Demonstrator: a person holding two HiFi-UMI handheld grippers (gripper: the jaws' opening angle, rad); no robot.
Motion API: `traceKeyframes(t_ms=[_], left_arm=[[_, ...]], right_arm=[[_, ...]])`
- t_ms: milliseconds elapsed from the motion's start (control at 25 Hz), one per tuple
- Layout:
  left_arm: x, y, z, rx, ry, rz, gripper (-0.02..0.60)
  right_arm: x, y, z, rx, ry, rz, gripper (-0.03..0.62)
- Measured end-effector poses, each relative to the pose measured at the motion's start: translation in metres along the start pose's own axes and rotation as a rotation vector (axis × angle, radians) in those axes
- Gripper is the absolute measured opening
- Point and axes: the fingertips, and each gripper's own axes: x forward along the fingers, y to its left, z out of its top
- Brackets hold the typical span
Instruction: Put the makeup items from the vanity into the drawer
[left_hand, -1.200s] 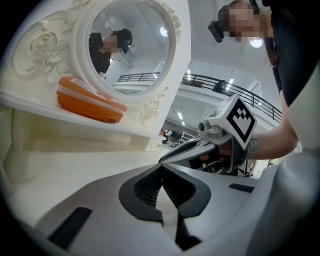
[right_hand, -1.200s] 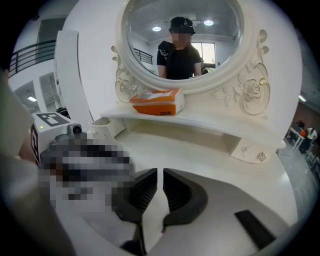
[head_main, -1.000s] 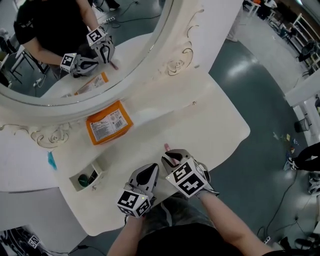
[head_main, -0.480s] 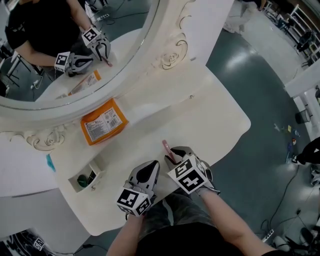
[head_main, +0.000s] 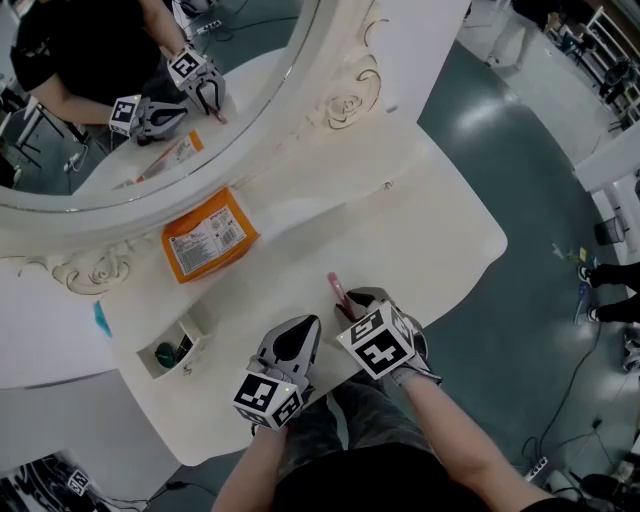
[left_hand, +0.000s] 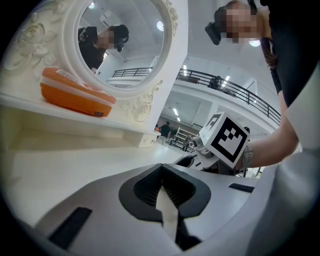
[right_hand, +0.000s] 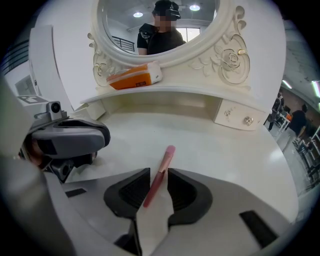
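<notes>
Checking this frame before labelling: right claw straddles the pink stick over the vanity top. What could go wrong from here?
1. The right claw has just been opening, the pink stick loose between its jaws. It is over the vanity top, away from the open drawer, and may roll toward the near edge.
2. The shut left claw sits close alongside; a regrasp might bump it.

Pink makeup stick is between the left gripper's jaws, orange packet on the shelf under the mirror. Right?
Wrong gripper: the right gripper view shows the pink makeup stick between the jaws of the right gripper, which have just been opening. The orange packet is on the shelf under the mirror.
</notes>
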Motion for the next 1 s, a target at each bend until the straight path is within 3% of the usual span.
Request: traceKeyframes(t_ms=[120,240,520,1000], left_arm=[[-0.001,0.0,0.0,-0.001,0.0,0.002,0.014],[-0.002,0.0,0.0,-0.001,-0.002,0.003,0.014],[-0.009,0.005,-0.002,-0.008,-0.012,0.02,0.014],[-0.039,0.018,0.008,-0.025,-0.072,0.089,0.014]], right_arm=[[0.0,0.0,-0.001,0.003,0.003,-0.004,0.117],[0.0,0.0,-0.001,-0.008,-0.007,-0.01,0.057],[-0.003,0.006,0.002,-0.016,-0.026,0.019,0.055],[-0.011,0.053,0.05,-0.136,-0.095,0.1,0.055]])
